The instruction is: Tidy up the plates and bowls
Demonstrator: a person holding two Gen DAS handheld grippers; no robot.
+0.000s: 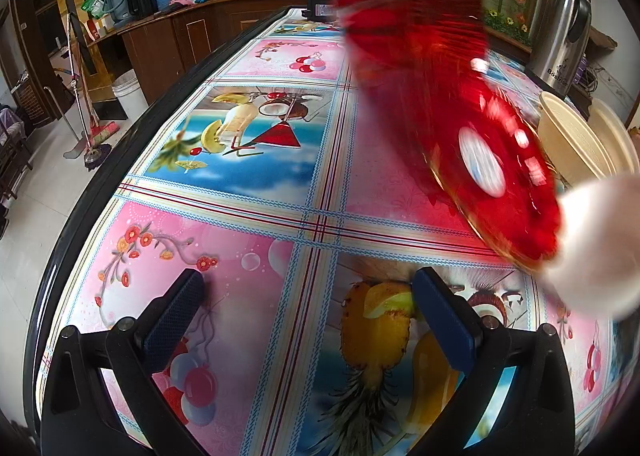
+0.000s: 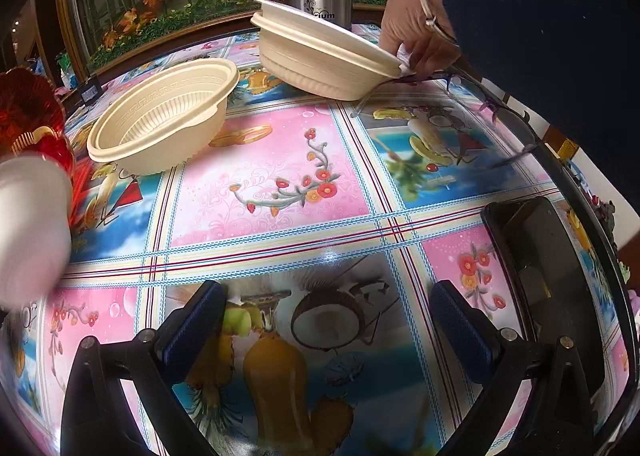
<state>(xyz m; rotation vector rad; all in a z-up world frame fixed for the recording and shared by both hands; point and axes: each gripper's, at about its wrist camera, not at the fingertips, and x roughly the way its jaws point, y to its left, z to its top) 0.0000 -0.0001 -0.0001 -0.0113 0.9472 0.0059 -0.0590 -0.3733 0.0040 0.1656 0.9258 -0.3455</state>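
Observation:
A red translucent plate [image 1: 492, 160] hangs tilted and blurred above the table, held at its lower edge by a white-gloved hand [image 1: 596, 240]; it also shows at the left edge as the red plate [image 2: 28, 116]. One cream bowl [image 2: 160, 116] rests tilted on the table. A second cream bowl [image 2: 320, 56], with a doubled rim, is tipped up by a bare hand [image 2: 416, 36] wearing a bangle. Both bowls [image 1: 572, 136] show beyond the plate. My left gripper [image 1: 310, 288] and right gripper [image 2: 328, 304] hover open over the tablecloth, holding nothing.
A steel thermos [image 1: 560, 28] stands at the table's far side by a framed flower display. A black phone [image 2: 548, 276] lies near the right edge, eyeglasses [image 2: 484, 96] beside the held bowl. A dark sleeve [image 2: 540, 16] reaches over the table. Brooms [image 1: 96, 132] lean left.

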